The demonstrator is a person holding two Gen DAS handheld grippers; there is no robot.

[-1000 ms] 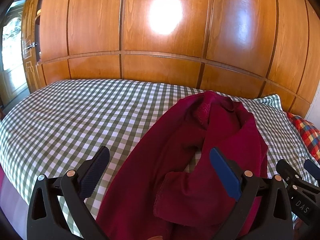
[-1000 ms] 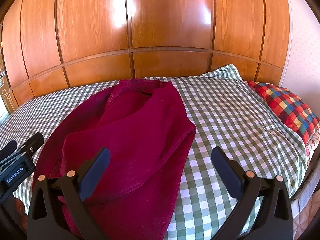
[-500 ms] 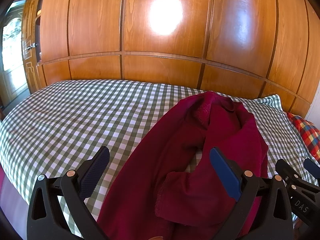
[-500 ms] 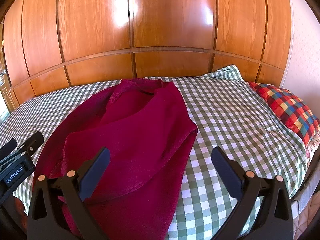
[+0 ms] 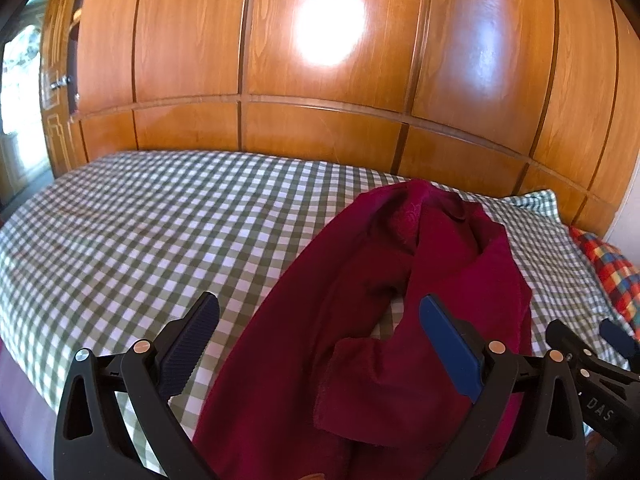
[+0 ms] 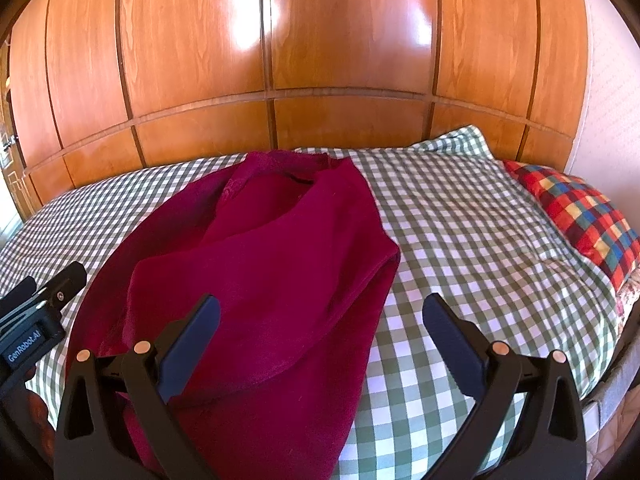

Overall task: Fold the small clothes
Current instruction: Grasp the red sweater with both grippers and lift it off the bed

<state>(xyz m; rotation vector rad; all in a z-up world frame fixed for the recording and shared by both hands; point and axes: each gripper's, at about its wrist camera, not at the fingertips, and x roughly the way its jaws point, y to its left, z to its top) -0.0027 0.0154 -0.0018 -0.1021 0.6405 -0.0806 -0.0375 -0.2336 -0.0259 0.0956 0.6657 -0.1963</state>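
A dark red garment (image 5: 360,320) lies loosely folded lengthwise on the green-and-white checked bed (image 5: 140,240). It also shows in the right wrist view (image 6: 260,280), its far end near the headboard. My left gripper (image 5: 320,344) is open and empty above the garment's near end. My right gripper (image 6: 322,344) is open and empty above the garment's near right edge. The right gripper's body shows at the left view's right edge (image 5: 592,364). The left gripper's body shows at the right view's left edge (image 6: 36,320).
A glossy wooden panel wall (image 5: 320,80) stands behind the bed. A red, blue and yellow checked pillow (image 6: 576,216) lies at the right end of the bed. The bed's near right edge (image 6: 608,384) drops off. A door (image 5: 24,120) is at far left.
Both grippers have stayed open and almost still. The views have shifted only slightly. The garment has not moved.
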